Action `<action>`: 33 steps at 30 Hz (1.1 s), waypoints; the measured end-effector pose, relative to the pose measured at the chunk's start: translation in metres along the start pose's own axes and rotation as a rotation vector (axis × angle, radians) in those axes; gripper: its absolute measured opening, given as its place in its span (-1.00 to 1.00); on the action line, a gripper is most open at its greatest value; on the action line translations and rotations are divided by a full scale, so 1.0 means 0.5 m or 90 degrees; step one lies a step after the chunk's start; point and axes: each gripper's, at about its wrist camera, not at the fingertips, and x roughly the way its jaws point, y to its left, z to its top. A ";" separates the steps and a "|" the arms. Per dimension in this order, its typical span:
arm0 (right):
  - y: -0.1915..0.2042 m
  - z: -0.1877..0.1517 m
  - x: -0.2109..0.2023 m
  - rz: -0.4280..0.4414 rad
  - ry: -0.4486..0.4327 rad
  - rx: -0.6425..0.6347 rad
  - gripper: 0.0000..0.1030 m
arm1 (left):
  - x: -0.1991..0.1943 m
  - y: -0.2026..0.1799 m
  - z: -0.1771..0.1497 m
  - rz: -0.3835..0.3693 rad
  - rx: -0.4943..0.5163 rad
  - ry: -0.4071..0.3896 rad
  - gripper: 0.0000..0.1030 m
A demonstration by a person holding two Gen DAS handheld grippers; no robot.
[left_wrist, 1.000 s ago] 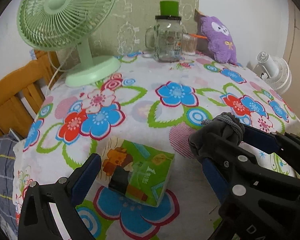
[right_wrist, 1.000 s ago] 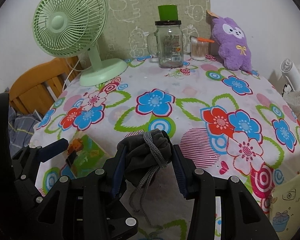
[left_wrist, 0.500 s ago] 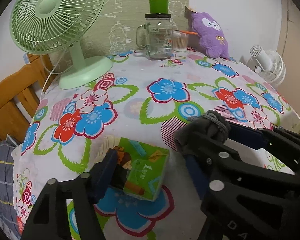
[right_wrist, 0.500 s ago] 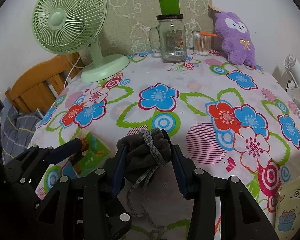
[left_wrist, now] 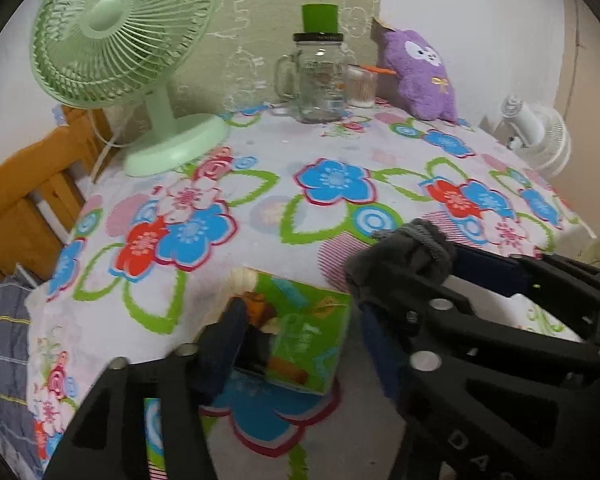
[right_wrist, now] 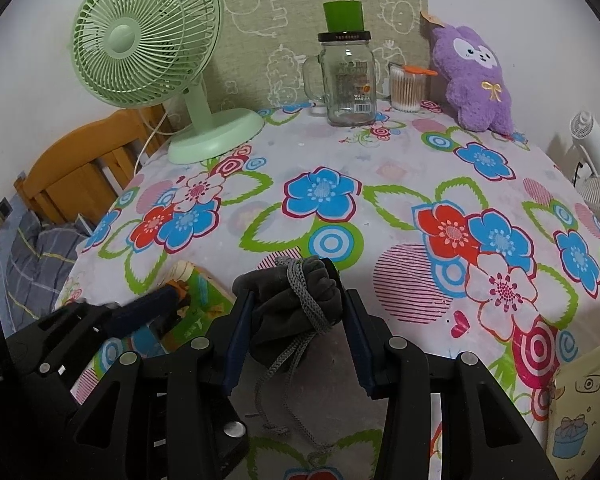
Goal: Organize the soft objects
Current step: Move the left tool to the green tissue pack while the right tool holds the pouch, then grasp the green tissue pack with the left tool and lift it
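Note:
A green tissue pack (left_wrist: 308,320) sits at the near left edge of the flowered tablecloth (left_wrist: 260,184), also visible in the right wrist view (right_wrist: 200,304). My left gripper (left_wrist: 300,340) is shut on it, one blue pad against each side. A dark grey drawstring pouch (right_wrist: 296,292) is clamped between the pads of my right gripper (right_wrist: 298,308), its cord hanging down; the left wrist view shows this pouch (left_wrist: 404,256) just right of the pack. A purple plush toy (right_wrist: 476,80) leans against the back wall at the far right.
A green desk fan (right_wrist: 148,40) stands at the back left. A glass mug jar (right_wrist: 348,80) and a cup of cotton swabs (right_wrist: 406,88) are at the back middle. A wooden frame (right_wrist: 80,160) is off the left edge, a white fan (right_wrist: 596,168) off the right.
My left gripper went from wide open around the tissue pack to shut on it, and came slightly nearer. The right gripper kept still with the pouch in it.

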 end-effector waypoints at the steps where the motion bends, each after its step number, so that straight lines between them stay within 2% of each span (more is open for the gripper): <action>1: 0.001 0.001 -0.001 0.001 -0.001 -0.001 -0.08 | -0.001 0.002 0.001 0.006 0.001 -0.004 0.38; 7: 0.013 0.008 -0.001 0.001 -0.010 -0.013 -0.08 | 0.008 0.029 0.006 0.009 -0.025 -0.003 0.71; 14: 0.009 0.008 0.017 0.005 0.012 0.001 -0.08 | 0.040 0.047 0.001 -0.022 -0.054 0.039 0.81; 16: 0.010 0.007 0.019 0.003 0.014 -0.001 -0.08 | 0.047 0.050 -0.001 -0.041 -0.061 0.054 0.80; 17: 0.010 0.007 0.019 0.003 0.014 -0.002 -0.08 | 0.045 0.049 -0.001 -0.038 -0.059 0.052 0.80; 20: 0.013 0.005 0.019 -0.003 0.015 -0.009 -0.08 | 0.043 0.043 -0.003 -0.019 -0.045 0.053 0.60; 25: 0.014 0.003 0.016 -0.001 0.018 -0.008 -0.08 | 0.035 0.041 -0.006 -0.013 -0.047 0.059 0.49; 33: 0.014 -0.008 -0.006 0.003 0.021 -0.015 -0.08 | 0.007 0.020 -0.019 0.013 -0.056 0.054 0.44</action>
